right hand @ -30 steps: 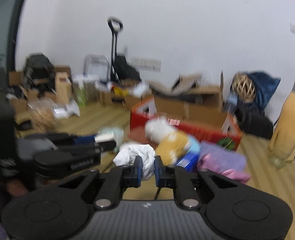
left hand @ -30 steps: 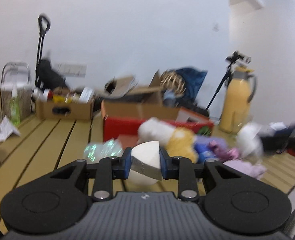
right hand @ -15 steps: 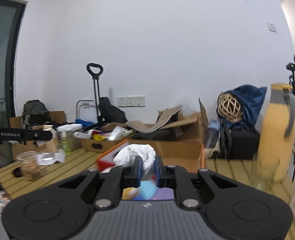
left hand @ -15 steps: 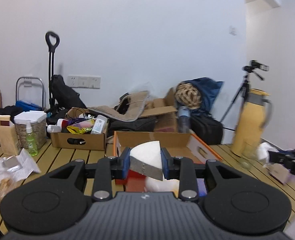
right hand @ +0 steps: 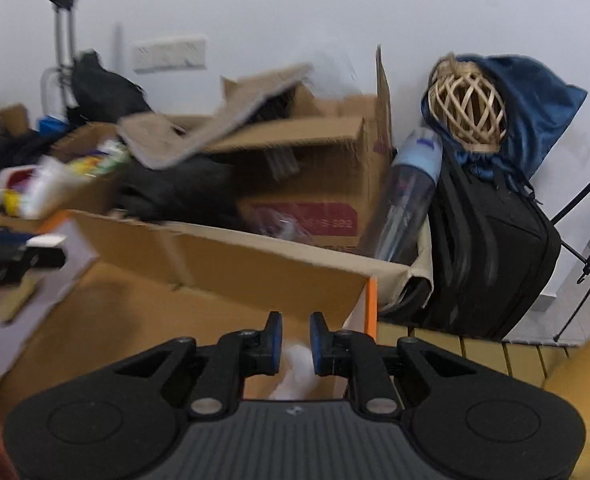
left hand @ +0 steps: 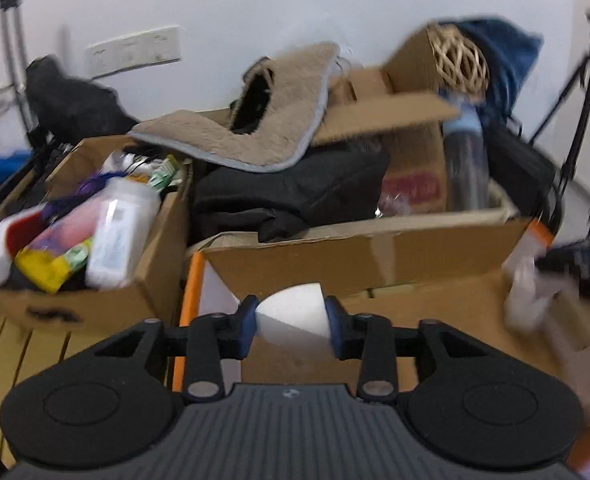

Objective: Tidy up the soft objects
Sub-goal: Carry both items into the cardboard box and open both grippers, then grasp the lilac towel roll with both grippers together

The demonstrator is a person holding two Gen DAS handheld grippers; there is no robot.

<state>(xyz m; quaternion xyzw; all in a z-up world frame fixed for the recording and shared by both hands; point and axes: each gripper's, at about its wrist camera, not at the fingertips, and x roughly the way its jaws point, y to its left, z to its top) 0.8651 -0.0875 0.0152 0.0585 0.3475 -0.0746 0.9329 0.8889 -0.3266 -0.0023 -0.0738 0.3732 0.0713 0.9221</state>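
**White foam piece and white cloth held over the open box**

White foam, a wedge-shaped piece (left hand: 293, 316), is seen between the blue pads of the left gripper (left hand: 293, 322), and both pads appear to touch its sides. The jaws have just been opening, with the foam between them. The piece is held above the brown floor of the open cardboard box (left hand: 435, 308), near its back wall. In the right wrist view, a crumpled white cloth (right hand: 295, 372) is seen low between the fingers of the right gripper (right hand: 296, 342), over the same box (right hand: 143, 320) near its orange-edged corner. The jaws are nearly closed, but whether the cloth is pinched cannot be told, as it is blurred. A beige mat (left hand: 255, 128) is draped over the boxes behind.
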